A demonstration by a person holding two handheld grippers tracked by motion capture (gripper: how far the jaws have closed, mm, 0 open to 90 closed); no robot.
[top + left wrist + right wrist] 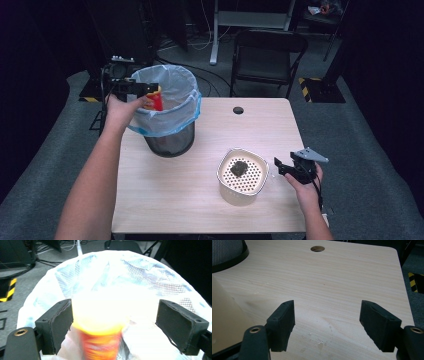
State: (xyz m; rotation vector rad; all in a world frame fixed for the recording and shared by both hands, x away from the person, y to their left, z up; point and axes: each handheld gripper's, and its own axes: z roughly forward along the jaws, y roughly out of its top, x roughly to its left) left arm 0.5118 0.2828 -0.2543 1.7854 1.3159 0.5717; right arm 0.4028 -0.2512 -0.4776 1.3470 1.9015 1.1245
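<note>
left jaws: black pads rise from the bottom of the left gripper view, spread wide, right pad clear of everything; whether the left pad touches the can, cannot tell.
left gripper (115, 322): over the mouth of the lined bin; in the high view (156, 91) it sits at the bin's near-left rim.
can (100, 340): red and yellow, blurred, just inside the left pad, bottom toward the bin; in the high view (155, 99) it hangs right at the jaw tips, inside the rim.
bin liner (120, 277): white-blue plastic, spread over the rim, directly ahead of and below the left jaws.
mesh bin (170, 142): black, on the table's left half, under the left gripper.
right gripper (327, 322): jaws spread, bare tabletop between them; in the high view (286, 167) it is held near the table's right edge.
cream basket (243, 175): perforated insert, just left of the right jaws, apart from them.
dark lump (238, 168): lies in the basket's middle.
table (342, 277): light wood, cable hole (317, 248) well ahead of the right jaws.
</note>
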